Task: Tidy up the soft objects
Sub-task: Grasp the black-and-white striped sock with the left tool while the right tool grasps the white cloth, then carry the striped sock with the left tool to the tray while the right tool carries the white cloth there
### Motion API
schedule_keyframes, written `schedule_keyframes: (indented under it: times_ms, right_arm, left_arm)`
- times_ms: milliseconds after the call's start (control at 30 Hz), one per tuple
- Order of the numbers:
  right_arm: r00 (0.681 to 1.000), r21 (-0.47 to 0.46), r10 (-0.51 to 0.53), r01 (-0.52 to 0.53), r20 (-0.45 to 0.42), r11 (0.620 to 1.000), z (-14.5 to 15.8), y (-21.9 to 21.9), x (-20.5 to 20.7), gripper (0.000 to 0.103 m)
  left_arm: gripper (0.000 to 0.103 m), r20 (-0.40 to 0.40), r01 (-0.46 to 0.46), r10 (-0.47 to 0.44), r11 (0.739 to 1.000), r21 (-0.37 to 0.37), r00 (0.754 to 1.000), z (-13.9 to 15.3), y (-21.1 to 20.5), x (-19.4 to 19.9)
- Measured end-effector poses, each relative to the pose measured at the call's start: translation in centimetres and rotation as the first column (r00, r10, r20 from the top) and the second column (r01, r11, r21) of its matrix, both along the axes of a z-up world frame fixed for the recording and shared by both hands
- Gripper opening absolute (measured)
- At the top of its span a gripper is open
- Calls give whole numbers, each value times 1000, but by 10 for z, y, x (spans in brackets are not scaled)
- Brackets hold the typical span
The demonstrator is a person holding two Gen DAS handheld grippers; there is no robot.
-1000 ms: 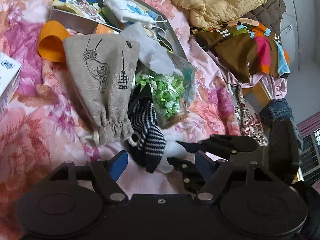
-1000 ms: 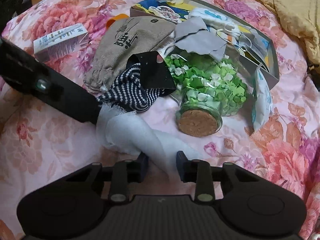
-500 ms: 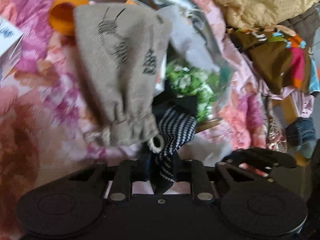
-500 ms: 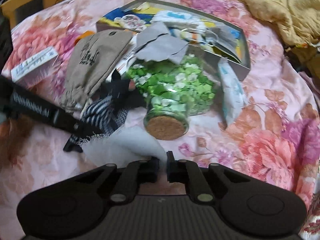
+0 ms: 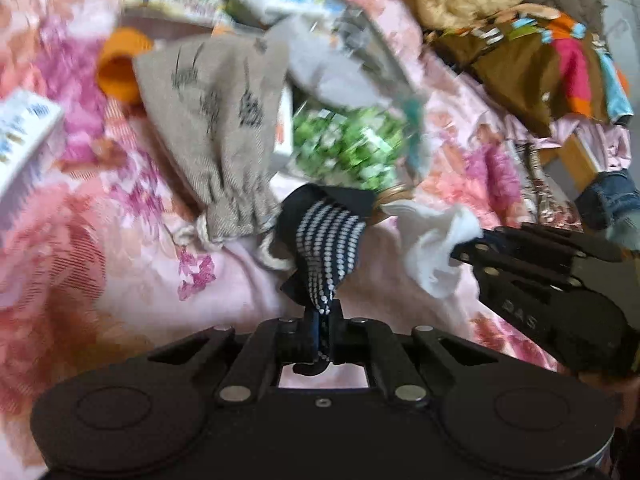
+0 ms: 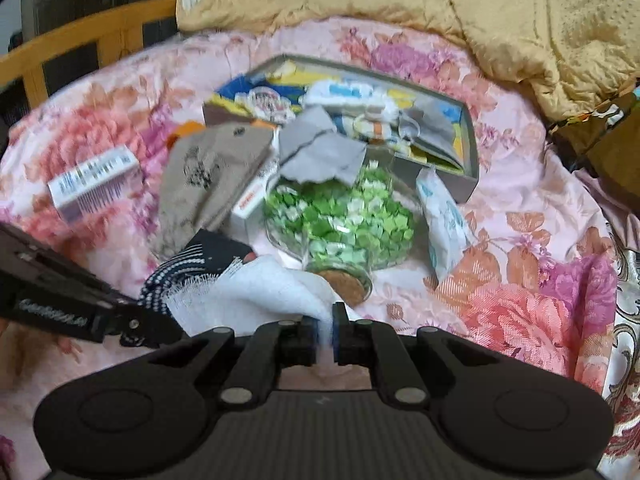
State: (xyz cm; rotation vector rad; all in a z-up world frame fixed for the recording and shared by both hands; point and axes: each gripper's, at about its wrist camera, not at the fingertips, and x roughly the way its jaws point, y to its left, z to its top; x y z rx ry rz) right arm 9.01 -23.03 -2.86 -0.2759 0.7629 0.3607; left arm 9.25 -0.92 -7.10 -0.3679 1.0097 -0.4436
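My left gripper (image 5: 322, 332) is shut on a black sock with white dots (image 5: 330, 236), lifted off the floral bedspread; the sock also shows in the right wrist view (image 6: 176, 280). My right gripper (image 6: 326, 332) is shut on a white gauze cloth (image 6: 260, 292), which also shows in the left wrist view (image 5: 436, 240). A beige drawstring pouch (image 5: 216, 128) lies behind the sock, and in the right wrist view (image 6: 208, 176). A grey cloth (image 6: 320, 152) lies over a glass jar of green paper stars (image 6: 340, 220).
A shallow grey box (image 6: 470, 152) holds colourful packets. A white carton (image 6: 94, 184), an orange cup (image 5: 120, 68), a tissue pack (image 6: 442, 224) lie about. A yellow blanket (image 6: 500, 20) and a brown patterned garment (image 5: 540, 60) sit at the far side. A wooden rail (image 6: 92, 40) is at left.
Both grippers have closed, the left on the dotted sock and the right on the white cloth, and both have pulled back and up with the fabrics.
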Motion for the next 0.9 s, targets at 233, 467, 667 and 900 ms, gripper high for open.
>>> schedule_keyframes:
  times_ms: [233, 467, 667, 900]
  right_arm:
    - [992, 74, -5, -5, 125, 997, 18, -8, -14, 8]
    - [972, 140, -23, -10, 233, 990, 31, -13, -18, 8]
    - [954, 174, -42, -11, 296, 985, 37, -12, -12, 8]
    - [945, 209, -76, 8, 320, 978, 41, -1, 15, 8]
  left_arm:
    - [3, 229, 26, -38, 998, 55, 973, 45, -4, -33]
    - [3, 340, 18, -61, 992, 128, 938, 66, -10, -35]
    - [3, 359, -14, -8, 998, 60, 933, 84, 2, -15]
    - [3, 413, -59, 58, 998, -12, 909, 107, 18, 21]
